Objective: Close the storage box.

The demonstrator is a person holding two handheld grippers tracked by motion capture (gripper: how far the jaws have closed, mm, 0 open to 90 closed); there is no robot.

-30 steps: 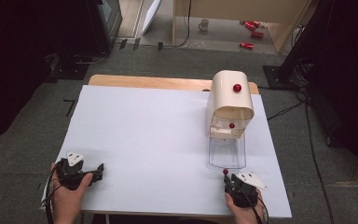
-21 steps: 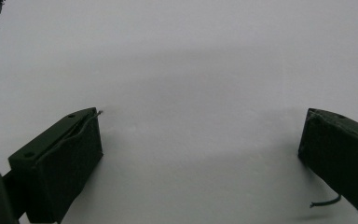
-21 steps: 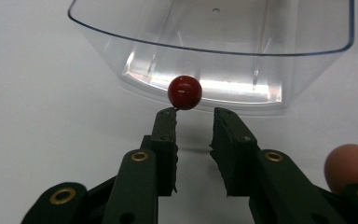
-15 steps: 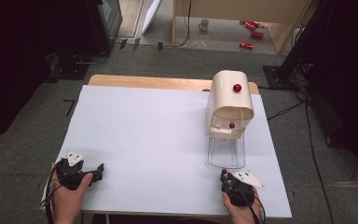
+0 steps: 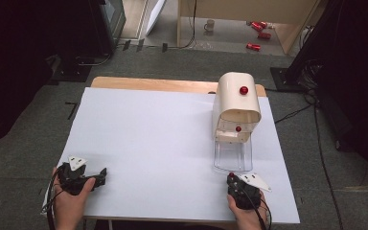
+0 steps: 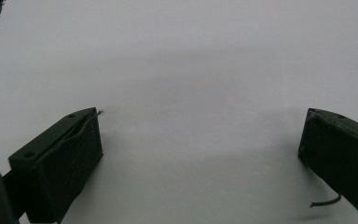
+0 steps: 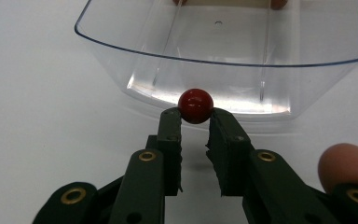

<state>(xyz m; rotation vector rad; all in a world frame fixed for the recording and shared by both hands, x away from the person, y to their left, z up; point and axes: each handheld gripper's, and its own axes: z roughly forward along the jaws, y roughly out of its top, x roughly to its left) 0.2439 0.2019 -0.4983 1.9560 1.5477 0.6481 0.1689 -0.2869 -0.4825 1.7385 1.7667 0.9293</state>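
Observation:
A small red ball [image 7: 195, 105] sits between the tips of my right gripper [image 7: 195, 117], whose jaws have just been closing and now press on it from both sides. The ball [image 5: 230, 175] and right gripper [image 5: 233, 181] are near the table's front edge, just in front of a clear plastic tray [image 7: 223, 61]. That tray [image 5: 232, 158] lies at the foot of a cream dispenser [image 5: 237, 103] with red knobs. My left gripper [image 5: 101, 173] rests at the front left. Its jaws [image 6: 200, 140] stand wide apart over bare white tabletop.
A white sheet covers the table [image 5: 148, 134]. A wooden edge [image 5: 148, 84] shows at the back. Beyond it on the floor are a mug [image 5: 210, 25] and red cans [image 5: 258, 26]. Cables run on the floor at the right.
The right gripper has shifted only slightly, with the red ball at its tips. The left hand has kept still.

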